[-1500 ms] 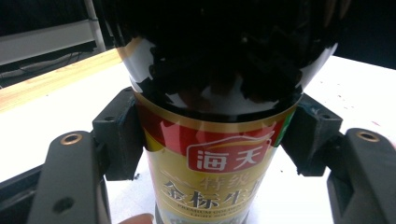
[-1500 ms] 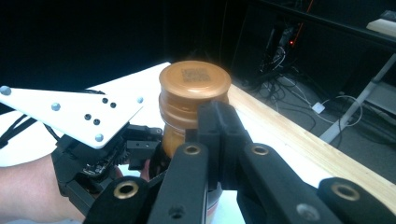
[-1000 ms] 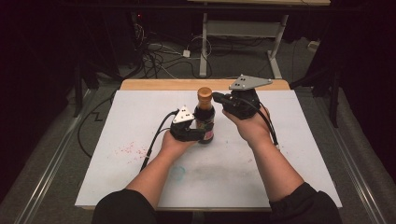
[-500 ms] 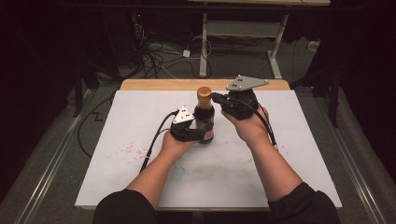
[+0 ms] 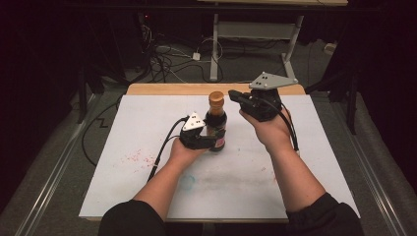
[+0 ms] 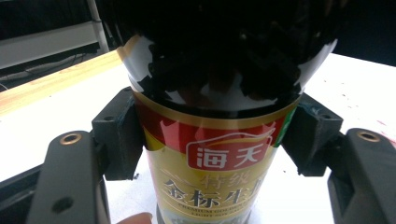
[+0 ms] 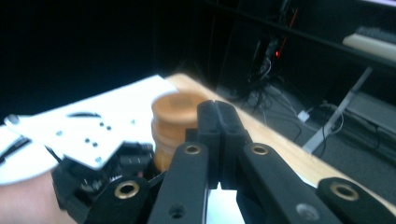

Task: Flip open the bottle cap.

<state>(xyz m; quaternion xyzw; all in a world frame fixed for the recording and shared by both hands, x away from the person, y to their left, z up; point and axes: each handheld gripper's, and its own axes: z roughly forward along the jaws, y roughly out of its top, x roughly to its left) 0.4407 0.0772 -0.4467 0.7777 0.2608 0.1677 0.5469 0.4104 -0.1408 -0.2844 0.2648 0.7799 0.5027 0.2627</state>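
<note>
— Little has moved since a second ago: the left gripper [image 5: 212,142] stays clamped on the dark glass sauce bottle with the orange-brown cap [image 5: 216,122], while the right gripper [image 5: 235,94] has edged a touch nearer the cap. Where does the bottle stand?

— Upright on the white sheet covering the wooden table [image 5: 123,162], near the middle, slightly toward the far edge. In the left gripper view the two black pads [image 6: 119,135] press against opposite sides of the bottle [image 6: 212,158] at the top of its red-and-gold label — a firm pinch.

— And the right gripper?

— Held above the table just right of the bottle, its grey three-cornered plate on top. In the right gripper view its fingers [image 7: 217,140] are pressed together, nothing between them, and the blurred cap [image 7: 175,123] sits just beyond them, to their left.

— Anything else on the sheet?

— Faint reddish specks [image 5: 137,157] to the left, and a pale blue smudge [image 5: 187,182] near the left forearm.
</note>
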